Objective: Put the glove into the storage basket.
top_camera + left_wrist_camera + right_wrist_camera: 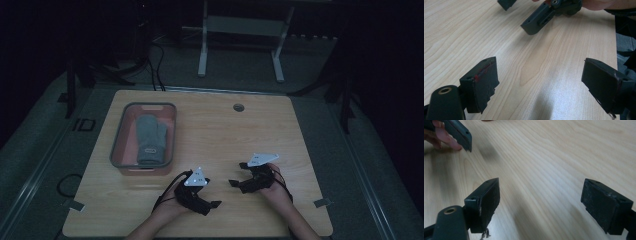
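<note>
A pale wooden bench (210,130) carries a grey-rimmed pink plastic basket (118,145) at far left, holding a grey knitted mitten (151,139). Near the front edge, well apart from it, the left gripper (212,199) and right gripper (236,183) face each other, both spread wide, nothing between their jaws.

Pale wooden table (215,130) mid-frame, round cable hole (238,107) near upper edge, grey-rimmed pink tray (119,136) at left (grey mitten (150,140) inside), tape tabs at lower corners.
</note>
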The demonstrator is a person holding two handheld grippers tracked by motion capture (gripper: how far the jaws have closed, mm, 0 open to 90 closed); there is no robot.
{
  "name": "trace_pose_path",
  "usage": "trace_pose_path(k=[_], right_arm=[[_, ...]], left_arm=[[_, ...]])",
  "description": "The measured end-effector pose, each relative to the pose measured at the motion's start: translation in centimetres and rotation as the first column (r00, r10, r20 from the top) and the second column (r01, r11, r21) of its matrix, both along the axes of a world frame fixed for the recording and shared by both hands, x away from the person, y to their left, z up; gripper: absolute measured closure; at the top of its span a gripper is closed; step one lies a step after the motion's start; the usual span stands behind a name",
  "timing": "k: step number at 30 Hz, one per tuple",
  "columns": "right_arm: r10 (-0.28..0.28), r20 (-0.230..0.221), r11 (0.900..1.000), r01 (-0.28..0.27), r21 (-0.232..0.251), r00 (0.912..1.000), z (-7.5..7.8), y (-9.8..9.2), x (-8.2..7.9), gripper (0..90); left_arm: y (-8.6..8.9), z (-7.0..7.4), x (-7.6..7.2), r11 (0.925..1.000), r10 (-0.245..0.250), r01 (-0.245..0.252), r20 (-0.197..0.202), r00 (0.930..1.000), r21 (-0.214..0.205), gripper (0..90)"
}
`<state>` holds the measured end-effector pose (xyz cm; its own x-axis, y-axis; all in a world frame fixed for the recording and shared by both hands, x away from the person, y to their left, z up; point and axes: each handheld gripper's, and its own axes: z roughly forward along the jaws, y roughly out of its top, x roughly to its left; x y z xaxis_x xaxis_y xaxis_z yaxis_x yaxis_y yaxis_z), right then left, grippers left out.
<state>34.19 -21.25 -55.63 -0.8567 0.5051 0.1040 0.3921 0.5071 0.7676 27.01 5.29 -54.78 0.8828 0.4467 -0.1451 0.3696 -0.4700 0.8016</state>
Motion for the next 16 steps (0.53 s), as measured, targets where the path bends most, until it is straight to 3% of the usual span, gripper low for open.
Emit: trace_pose_path(k=[6,16], right_arm=[[-0.002,0.021,0.9997,0.002,-0.024,0.9998,-0.41,-0.95,-0.46,15.4],[-0.021,0.030,0.9996,0.022,-0.015,0.9993,-0.47,-1.20,-0.32,15.4]], left_arm=[[-0.28,-0.43,-0.21,0.9997,-0.024,0.024,-0.001,0.9997,0.008,14.2],[-0.31,-0.29,-0.42,0.9997,-0.023,0.023,0.028,0.9993,0.009,14.2]])
